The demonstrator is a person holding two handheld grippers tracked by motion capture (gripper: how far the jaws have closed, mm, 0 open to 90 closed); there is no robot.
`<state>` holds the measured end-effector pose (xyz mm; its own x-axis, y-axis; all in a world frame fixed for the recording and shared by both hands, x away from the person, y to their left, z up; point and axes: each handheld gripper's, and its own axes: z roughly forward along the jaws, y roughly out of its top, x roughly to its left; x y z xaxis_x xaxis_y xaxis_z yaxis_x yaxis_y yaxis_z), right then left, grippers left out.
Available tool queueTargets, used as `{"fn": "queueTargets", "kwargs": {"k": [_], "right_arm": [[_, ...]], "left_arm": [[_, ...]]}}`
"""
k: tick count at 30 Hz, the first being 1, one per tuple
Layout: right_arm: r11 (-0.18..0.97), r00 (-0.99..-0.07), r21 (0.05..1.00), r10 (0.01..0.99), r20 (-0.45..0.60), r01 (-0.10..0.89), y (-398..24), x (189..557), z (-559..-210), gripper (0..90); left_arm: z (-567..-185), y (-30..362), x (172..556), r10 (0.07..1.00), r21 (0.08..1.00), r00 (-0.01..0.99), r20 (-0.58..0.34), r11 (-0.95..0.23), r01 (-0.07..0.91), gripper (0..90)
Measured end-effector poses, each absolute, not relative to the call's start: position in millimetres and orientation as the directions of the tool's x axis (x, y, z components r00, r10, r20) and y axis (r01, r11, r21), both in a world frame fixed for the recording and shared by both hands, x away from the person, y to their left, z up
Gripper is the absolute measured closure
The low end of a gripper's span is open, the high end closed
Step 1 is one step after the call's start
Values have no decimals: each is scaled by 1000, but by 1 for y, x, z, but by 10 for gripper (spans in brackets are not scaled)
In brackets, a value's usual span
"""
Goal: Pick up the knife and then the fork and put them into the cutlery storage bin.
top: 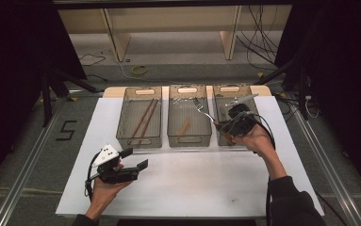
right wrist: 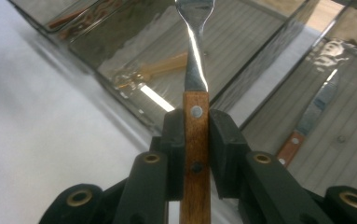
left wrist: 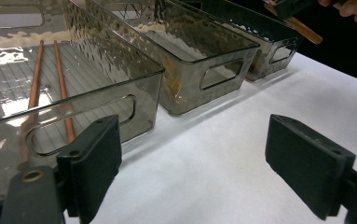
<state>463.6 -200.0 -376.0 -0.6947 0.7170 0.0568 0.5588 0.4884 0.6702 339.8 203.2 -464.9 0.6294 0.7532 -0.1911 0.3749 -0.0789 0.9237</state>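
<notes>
- The right gripper (right wrist: 196,140) is clamped on the wooden handle of a fork (right wrist: 195,70), held above the middle bin (top: 189,136), tines towards its far end.
- The left gripper (top: 133,160) hovers over the white table (top: 192,183), jaws spread wide with nothing between them.
- Chopsticks (top: 145,117) lie in the left bin (top: 138,141).
</notes>
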Motion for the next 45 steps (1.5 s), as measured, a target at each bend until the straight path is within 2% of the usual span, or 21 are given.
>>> {"fn": "queueTargets", "kwargs": {"k": [21,32,45], "right_arm": [[365,-548,668,833,78,648,-222,507,-371,777],[300,-449,628,889,88,718,-236,526,-384,777],[274,-410,612,908,89,742,-242,531,-392,776]], "left_arm": [[-465,204,340,754,924,628,-194,-75,375,180],[-465,204,340,754,923,627,-196,-73,377,180],[-465,204,340,754,924,627,-194,-74,376,180]]}}
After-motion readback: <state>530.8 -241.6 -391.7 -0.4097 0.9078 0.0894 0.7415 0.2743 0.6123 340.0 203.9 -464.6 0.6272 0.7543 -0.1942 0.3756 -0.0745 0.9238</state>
